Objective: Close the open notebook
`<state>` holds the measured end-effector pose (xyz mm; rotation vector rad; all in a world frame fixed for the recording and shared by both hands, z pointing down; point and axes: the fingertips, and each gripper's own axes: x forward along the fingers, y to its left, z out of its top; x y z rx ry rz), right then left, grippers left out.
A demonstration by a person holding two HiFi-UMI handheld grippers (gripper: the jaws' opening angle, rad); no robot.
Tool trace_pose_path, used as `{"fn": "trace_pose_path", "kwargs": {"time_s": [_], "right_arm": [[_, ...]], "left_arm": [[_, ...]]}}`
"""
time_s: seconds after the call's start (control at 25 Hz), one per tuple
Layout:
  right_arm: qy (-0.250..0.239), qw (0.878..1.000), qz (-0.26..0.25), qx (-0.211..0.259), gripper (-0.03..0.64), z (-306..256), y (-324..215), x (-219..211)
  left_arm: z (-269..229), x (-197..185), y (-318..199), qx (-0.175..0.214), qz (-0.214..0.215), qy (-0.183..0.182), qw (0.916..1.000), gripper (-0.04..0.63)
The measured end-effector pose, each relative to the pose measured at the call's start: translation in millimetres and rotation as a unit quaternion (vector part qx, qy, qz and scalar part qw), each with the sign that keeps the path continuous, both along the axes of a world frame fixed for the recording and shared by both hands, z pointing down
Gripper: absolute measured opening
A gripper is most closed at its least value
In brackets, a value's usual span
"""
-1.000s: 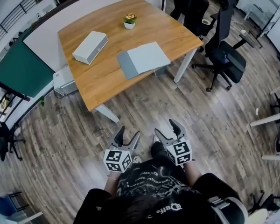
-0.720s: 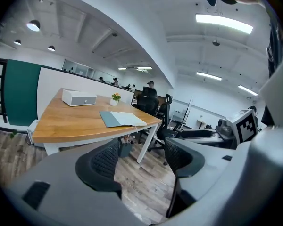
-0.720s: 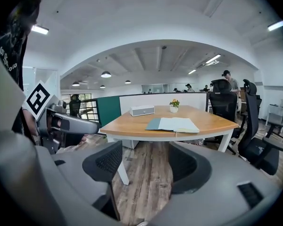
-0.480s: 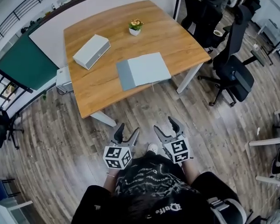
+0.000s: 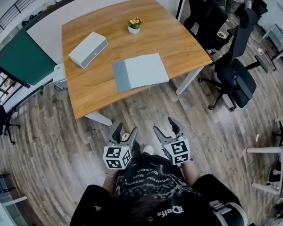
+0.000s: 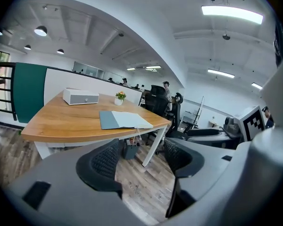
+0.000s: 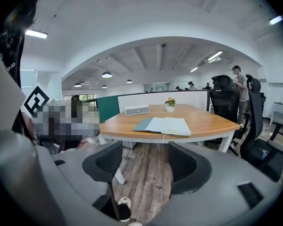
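The open notebook lies near the front edge of the wooden table, pale pages up and its grey cover spread to the left. It also shows as the notebook in the left gripper view and the notebook in the right gripper view. My left gripper and right gripper hang over the floor close to my body, well short of the table. The left gripper is open with nothing between its jaws. So is the right gripper.
A white box and a small potted plant sit further back on the table. Black office chairs stand to the right, a teal partition to the left. White table legs reach the wood floor. A person stands far off.
The view has shifted slightly toward the table; the notebook sits a little lower in the head view. Both grippers stay open, held in front of my body.
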<state>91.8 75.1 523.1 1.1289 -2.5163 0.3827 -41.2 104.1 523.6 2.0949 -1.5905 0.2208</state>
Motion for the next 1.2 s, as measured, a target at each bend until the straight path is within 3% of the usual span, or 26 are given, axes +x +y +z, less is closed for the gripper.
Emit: {"fn": "trace_pose_path", "kwargs": {"time_s": [0.36, 0.64, 0.8, 1.2], "right_arm": [[0.02, 1.0, 0.005, -0.019, 0.293, 14.4, -44.2, -8.6], [0.006, 0.999, 0.042, -0.026, 0.282, 9.2, -112.5, -21.6], [0.008, 0.999, 0.043, -0.028, 0.282, 10.7, -151.1, -40.5], [0.021, 0.998, 0.048, -0.025, 0.284, 13.2, -217.6, -80.3]], "left_arm": [[15.6, -29.8, -58.2, -0.02, -0.02, 0.017, 0.9994, 0.325], [23.5, -48.2, -124.9, -0.03, 0.001, 0.008, 0.9995, 0.325], [26.6, -59.6, -165.1, -0.043, 0.009, 0.021, 0.9988, 0.325], [30.0, -98.3, -232.0, -0.049, 0.01, 0.012, 0.9987, 0.32]]}}
